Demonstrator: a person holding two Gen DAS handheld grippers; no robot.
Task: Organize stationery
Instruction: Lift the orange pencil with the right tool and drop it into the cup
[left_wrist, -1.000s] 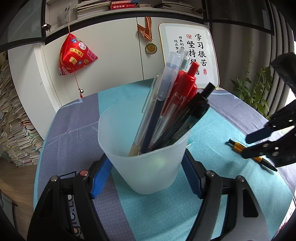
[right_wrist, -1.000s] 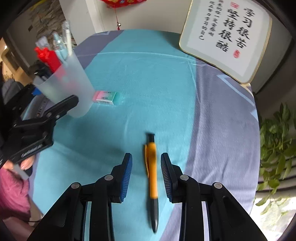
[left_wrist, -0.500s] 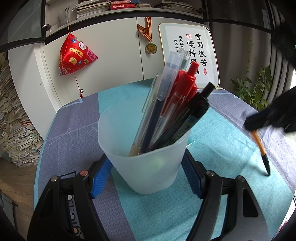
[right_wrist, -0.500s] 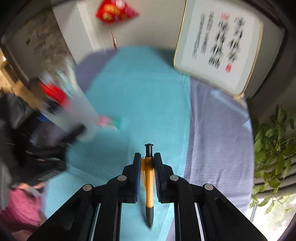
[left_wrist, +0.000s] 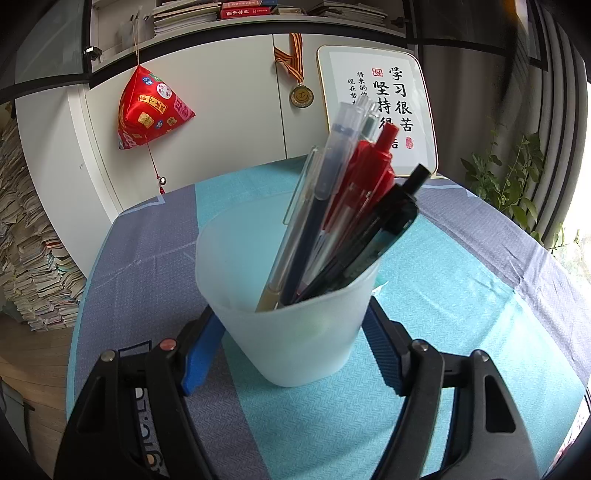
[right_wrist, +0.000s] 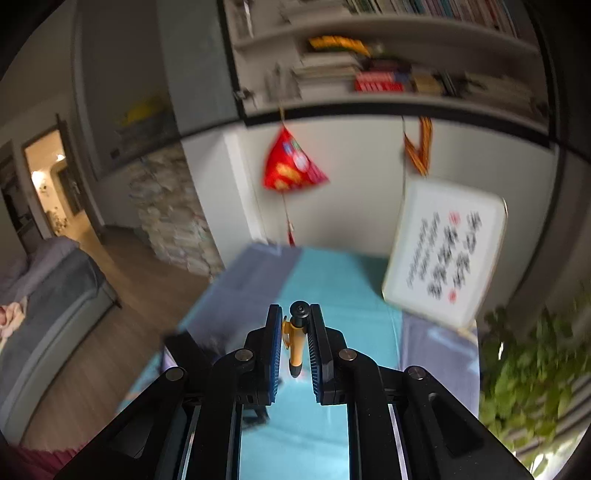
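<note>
The left tool (left_wrist: 295, 347) is clenched on the frosted cup (left_wrist: 291, 314) at lower centre of its view, blue pads against both sides; the cup stands on the desk (left_wrist: 461, 314) and holds pens (left_wrist: 354, 206) leaning toward the upper right. The right tool (right_wrist: 294, 343) grasps an orange pen (right_wrist: 296, 345) between its pads at lower centre of its view, black cap end pointing away, above the desk. That view is blurred.

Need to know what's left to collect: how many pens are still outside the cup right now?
1: the orange pen, clamped in the right hand-held gripper above the table. The cup may hide others.
</note>
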